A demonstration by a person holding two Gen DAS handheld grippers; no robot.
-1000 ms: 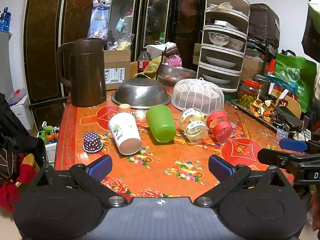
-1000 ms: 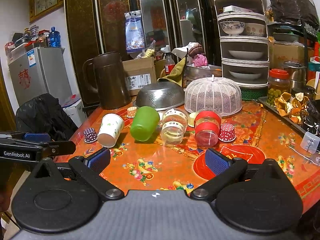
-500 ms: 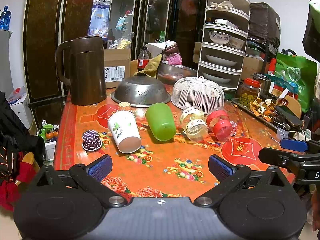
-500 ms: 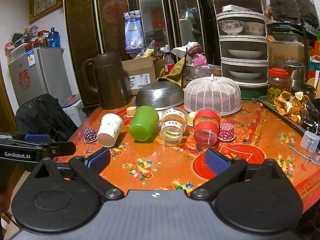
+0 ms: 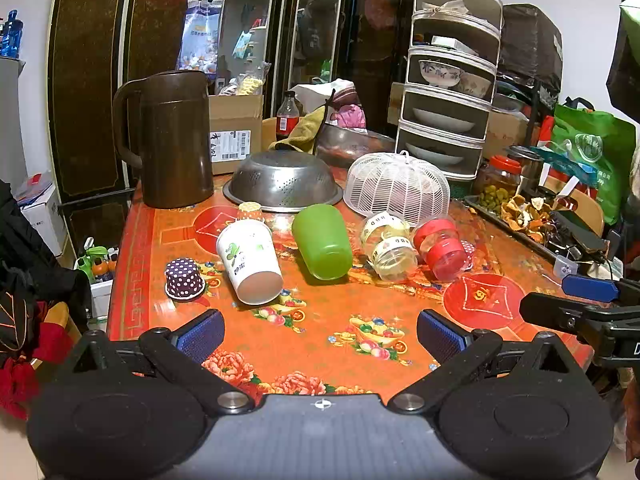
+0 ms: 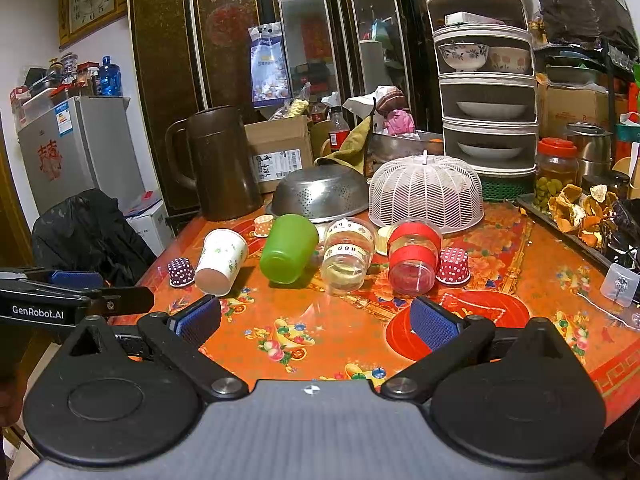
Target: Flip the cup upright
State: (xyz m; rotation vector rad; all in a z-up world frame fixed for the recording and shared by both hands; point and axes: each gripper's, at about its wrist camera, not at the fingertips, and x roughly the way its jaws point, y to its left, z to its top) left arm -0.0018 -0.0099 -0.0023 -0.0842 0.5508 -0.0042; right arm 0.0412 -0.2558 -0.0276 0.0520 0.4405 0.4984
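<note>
Several cups lie on their sides in a row on the orange flowered table: a white paper cup, a green plastic cup, a clear cup with yellowish bands and a clear cup with red bands. My left gripper is open and empty, near the front edge, short of the cups. My right gripper is open and empty, also short of the row.
Small dotted cupcake cups stand upside down beside the row. Behind are a brown jug, an upturned steel colander, a white mesh food cover and a tiered dish rack. A tray of peels is at right.
Both grippers have crept slightly forward and the views shifted a little. The cups have not moved and both grippers stay open.
</note>
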